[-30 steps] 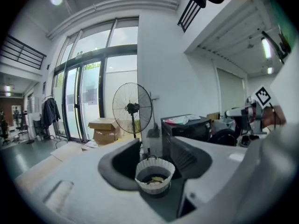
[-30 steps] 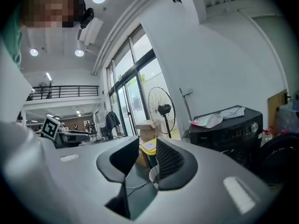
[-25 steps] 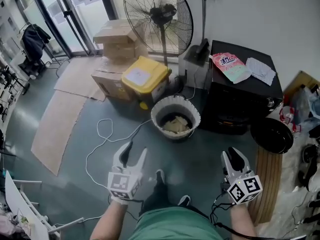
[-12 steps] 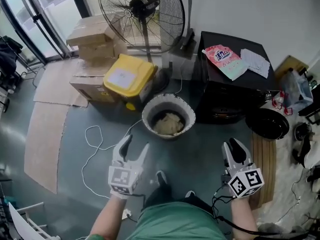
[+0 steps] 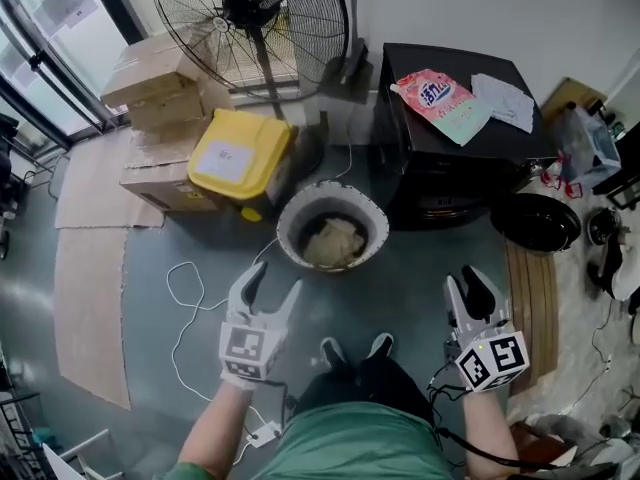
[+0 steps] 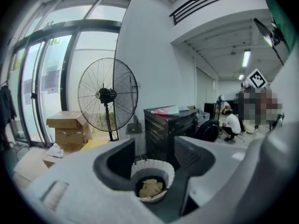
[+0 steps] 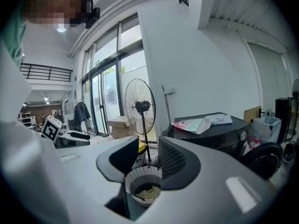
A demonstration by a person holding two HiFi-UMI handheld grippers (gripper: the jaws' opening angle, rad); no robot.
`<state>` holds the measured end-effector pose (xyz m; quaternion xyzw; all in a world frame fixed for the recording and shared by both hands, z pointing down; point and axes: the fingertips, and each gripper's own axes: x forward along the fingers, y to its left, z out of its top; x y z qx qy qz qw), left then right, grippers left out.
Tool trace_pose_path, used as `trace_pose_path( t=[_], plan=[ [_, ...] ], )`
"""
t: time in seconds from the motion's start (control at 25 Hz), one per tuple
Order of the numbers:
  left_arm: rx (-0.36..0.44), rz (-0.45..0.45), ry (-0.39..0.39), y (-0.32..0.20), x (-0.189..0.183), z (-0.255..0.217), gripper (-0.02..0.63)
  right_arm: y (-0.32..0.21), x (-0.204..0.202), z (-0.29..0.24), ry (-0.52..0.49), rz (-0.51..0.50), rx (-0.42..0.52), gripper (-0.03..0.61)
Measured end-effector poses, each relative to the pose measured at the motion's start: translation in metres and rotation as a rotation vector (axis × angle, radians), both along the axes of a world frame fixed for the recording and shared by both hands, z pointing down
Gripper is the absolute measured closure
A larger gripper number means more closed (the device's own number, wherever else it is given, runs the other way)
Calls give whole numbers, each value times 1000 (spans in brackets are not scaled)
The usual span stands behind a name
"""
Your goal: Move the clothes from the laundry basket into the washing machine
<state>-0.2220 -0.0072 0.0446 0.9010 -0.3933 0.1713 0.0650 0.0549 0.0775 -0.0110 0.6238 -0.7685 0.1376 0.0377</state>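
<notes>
A round white laundry basket stands on the grey floor with beige clothes inside. Right of it is the black washing machine, its round door swung open. My left gripper hovers just short of the basket; its jaws have just been opening, stand wide and hold nothing. In the left gripper view the basket shows between the fingers. My right gripper is in front of the machine, off the basket's right side, with a narrow empty gap between its fingers. The basket appears through that gap.
A large floor fan stands behind the basket. A yellow-lidded bin and cardboard boxes sit to its left. A white cable loops across the floor. A detergent pouch and papers lie on the machine. My feet are below.
Both grippers have come closer to the basket, which now sits nearer in the head view. The left jaws have spread wider. The right jaws look the same.
</notes>
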Motion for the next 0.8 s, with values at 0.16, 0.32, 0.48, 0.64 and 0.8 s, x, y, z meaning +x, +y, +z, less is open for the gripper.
trace_pose_path(
  t=[0.16,0.32,0.48,0.64,0.8],
  plan=[
    [-25,19,-32,-19,22,19,346,-12,17,16,1,2,-7,454],
    [-49,31,-89,-35,42,35,345,-31,35,36,-41,-2,-26,442],
    [-55,37,-157,-50,64,48,345,-54,52,50,-63,-38,-26,430],
    [-61,35,-213,-66,88,60,344,-79,73,64,-85,-80,-33,423],
    [-73,29,-246,-78,110,74,344,-104,89,81,-90,-123,-43,421]
  ],
)
